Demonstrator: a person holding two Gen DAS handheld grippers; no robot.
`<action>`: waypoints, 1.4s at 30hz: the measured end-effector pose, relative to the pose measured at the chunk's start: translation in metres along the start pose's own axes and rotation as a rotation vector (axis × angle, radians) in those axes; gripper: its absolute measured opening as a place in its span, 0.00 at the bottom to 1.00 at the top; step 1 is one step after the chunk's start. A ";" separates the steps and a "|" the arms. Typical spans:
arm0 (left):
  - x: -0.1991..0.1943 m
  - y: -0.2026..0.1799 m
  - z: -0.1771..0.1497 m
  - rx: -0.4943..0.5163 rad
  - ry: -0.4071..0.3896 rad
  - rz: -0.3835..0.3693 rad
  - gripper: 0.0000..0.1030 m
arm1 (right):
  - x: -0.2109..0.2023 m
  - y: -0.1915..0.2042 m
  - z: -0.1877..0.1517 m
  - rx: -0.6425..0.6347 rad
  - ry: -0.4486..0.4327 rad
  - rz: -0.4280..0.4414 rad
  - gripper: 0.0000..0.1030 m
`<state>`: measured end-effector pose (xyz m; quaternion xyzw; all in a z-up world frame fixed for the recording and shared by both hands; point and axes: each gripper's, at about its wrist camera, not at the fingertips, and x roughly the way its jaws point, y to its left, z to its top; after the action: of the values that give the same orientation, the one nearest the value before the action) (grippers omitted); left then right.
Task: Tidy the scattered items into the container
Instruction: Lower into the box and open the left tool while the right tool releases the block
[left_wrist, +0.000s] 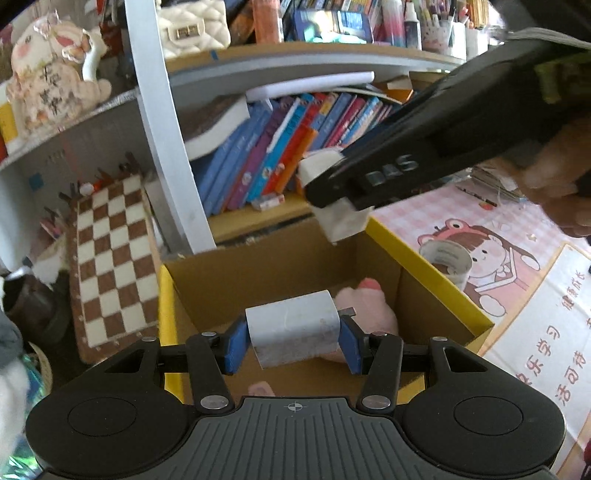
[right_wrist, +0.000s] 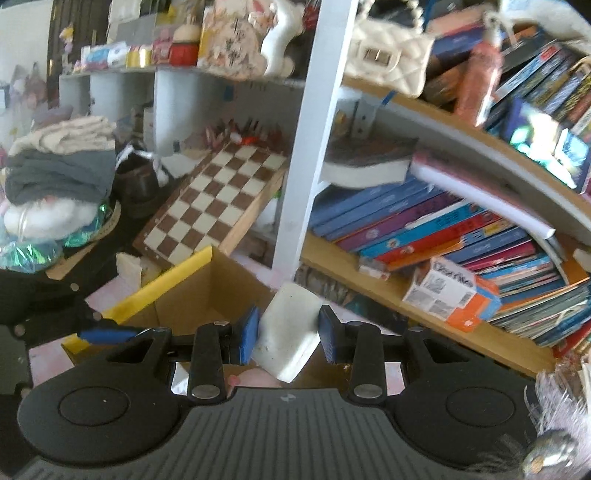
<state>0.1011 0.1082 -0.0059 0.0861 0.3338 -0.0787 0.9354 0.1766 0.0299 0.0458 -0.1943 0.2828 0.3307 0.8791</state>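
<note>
Cardboard box: brown walls, yellow rim. Charger block: white, grey lower face. Eraser block: off-white, speckled. Plush toy: pink. Chessboard: brown and cream checks. Surface cover: pink-white gingham, cartoon girl print. Claw pads: blue; claw frames black. Quilted handbag: cream.

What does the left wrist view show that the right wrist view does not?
Only the left wrist view shows the pink plush toy lying inside the box, the pink cartoon tablecloth, and the white charger held by the left hand-held gripper. Only the right wrist view shows the folded clothes and the orange carton. Both show the cardboard box, the chessboard, the books and the white block in the right hand-held gripper.
</note>
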 end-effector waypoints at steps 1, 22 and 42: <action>0.002 -0.001 -0.001 -0.003 0.006 -0.002 0.49 | 0.006 0.000 0.000 0.000 0.012 0.007 0.32; 0.046 0.000 -0.013 -0.074 0.121 -0.085 0.49 | 0.105 0.016 -0.003 0.016 0.172 0.154 0.32; 0.060 0.022 -0.022 -0.218 0.174 -0.134 0.49 | 0.167 0.046 -0.011 -0.095 0.255 0.202 0.30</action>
<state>0.1378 0.1291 -0.0583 -0.0321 0.4252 -0.0965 0.8994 0.2442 0.1357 -0.0738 -0.2466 0.3940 0.4030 0.7884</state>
